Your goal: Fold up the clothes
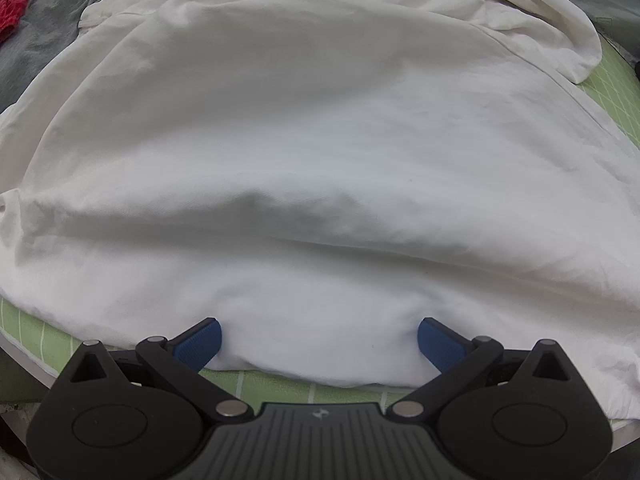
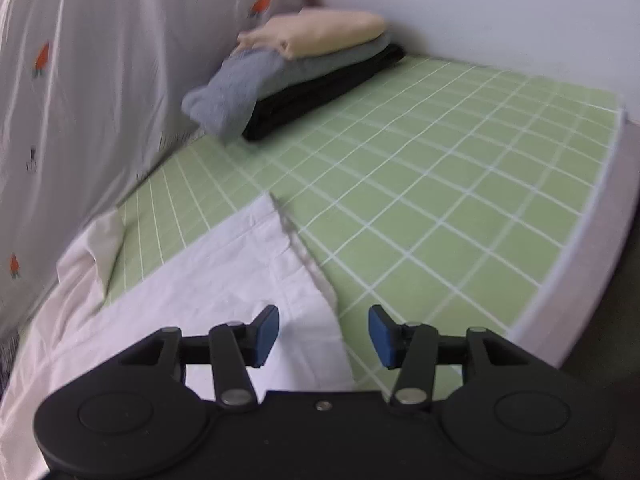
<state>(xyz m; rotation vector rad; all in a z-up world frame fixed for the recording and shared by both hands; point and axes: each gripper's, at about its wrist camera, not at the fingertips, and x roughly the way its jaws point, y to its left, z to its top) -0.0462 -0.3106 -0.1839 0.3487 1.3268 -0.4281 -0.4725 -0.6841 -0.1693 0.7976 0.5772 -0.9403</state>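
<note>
A large white garment (image 1: 320, 140) lies spread over the green gridded mat (image 1: 280, 388), with a sleeve folded back at the far right. My left gripper (image 1: 320, 340) points down at its near hem and is open wide. A bulge of the white cloth lies between its blue pads (image 1: 200, 344). In the right wrist view the white garment (image 2: 200, 288) ends in a straight edge and a corner. My right gripper (image 2: 324, 334) hovers over that corner, open, with nothing pinched between its pads (image 2: 382, 334).
A stack of folded clothes (image 2: 320, 60), beige on grey on black, sits at the mat's far side against a pale wall. A white sheet with carrot prints (image 2: 100, 80) hangs along the left. Grey (image 1: 52, 28) and red (image 1: 16, 8) garments lie at the far left. The mat's edge (image 2: 580, 248) runs on the right.
</note>
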